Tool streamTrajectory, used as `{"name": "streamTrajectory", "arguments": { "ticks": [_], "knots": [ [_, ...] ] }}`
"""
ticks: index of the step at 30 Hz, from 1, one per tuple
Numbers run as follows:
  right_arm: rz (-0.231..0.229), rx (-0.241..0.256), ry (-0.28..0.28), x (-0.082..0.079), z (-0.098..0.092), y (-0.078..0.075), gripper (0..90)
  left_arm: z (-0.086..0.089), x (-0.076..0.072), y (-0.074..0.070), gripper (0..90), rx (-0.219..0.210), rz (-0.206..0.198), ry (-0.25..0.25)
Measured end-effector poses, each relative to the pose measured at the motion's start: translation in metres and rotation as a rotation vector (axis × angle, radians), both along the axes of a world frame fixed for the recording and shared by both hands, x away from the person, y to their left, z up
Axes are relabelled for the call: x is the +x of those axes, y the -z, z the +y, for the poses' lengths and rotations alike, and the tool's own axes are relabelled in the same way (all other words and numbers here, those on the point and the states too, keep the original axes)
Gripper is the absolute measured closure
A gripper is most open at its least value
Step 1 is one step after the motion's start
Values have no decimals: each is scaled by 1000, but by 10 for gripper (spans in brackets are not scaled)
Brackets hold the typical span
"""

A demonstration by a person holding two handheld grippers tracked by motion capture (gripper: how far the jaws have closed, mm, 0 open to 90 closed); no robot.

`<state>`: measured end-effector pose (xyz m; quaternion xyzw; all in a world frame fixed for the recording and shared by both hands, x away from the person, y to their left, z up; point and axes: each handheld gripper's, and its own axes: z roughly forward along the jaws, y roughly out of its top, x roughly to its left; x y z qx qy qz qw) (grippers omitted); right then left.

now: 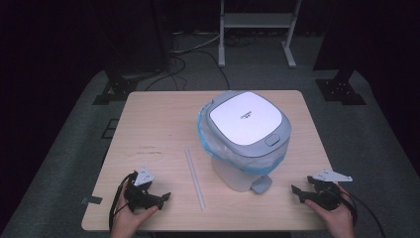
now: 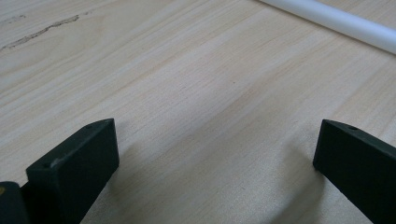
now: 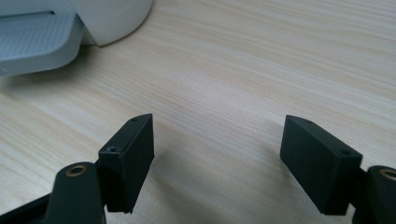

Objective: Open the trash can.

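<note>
A rounded grey-and-white plastic bin (image 1: pixel 246 139) lined with a blue bag sits on the pale woodgrain table (image 1: pixel 158 124), with the released left gripper (image 1: pixel 157 198) at seven o'clock and the released right gripper (image 1: pixel 298 193) at five o'clock.

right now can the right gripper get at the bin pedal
Probably yes: the right gripper rests open on the table, and bare wood lies between it and the pedal at the bin base.

Pale matt wood-grain table (image 1: pixel 148 119); smooth white-grey plastic bin (image 1: pixel 246 124) with thin blue film liner (image 1: pixel 205 136); smooth white tube (image 1: pixel 194 177).
</note>
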<state>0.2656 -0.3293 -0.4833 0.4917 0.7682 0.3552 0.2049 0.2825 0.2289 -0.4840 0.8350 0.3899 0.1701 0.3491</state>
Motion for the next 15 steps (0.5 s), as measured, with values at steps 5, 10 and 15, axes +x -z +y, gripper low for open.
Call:
{"name": "streamTrajectory", "arguments": {
  "ticks": [5, 10, 15],
  "knots": [
    [-14, 23, -13, -2, 0, -5, 311, 0, 0, 0, 0, 0, 0, 0],
    [-19, 38, -39, -3, 2, -7, 361, 0, 0, 0, 0, 0, 0, -1],
    [-23, 52, -61, -3, 4, -10, 416, 0, 0, 0, 0, 0, 0, -1]
  ]
}}
